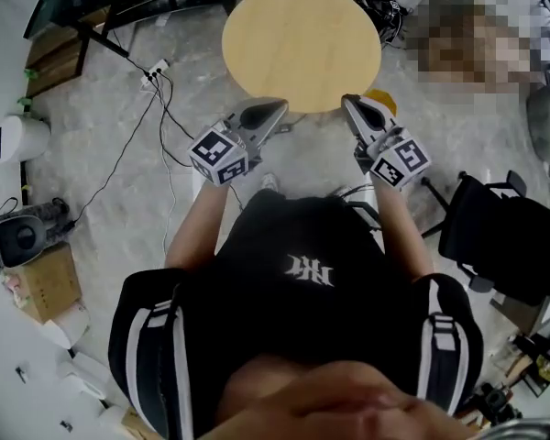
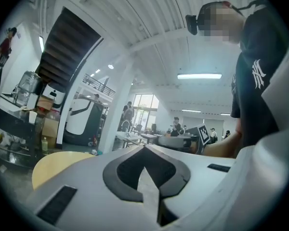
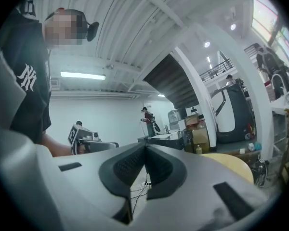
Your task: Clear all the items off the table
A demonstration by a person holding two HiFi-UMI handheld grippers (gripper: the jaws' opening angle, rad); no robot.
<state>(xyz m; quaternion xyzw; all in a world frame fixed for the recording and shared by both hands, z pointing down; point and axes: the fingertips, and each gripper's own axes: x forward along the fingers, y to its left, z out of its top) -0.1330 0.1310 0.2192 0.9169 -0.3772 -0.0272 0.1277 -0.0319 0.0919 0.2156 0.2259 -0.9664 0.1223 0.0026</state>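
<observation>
Worktop (image 1: 301,44): round pale wood, just ahead of both tongs, top bare, no items seen, so weight/stiffness/grip pt not judgeable | L tongs (image 1: 277,108): together, empty | R tongs (image 1: 348,101): together, empty | yellow obj (image 1: 382,99) near rim behind R tongs: mostly hidden, can't ID

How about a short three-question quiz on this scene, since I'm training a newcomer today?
1. True or false: a cup stands on the table.
2. The left hand-held gripper is: A open, B shut and empty, C shut on a cup.
3. Fill in: the tabletop's shape is ____.
Key: 1 false; 2 B; 3 round.
</observation>
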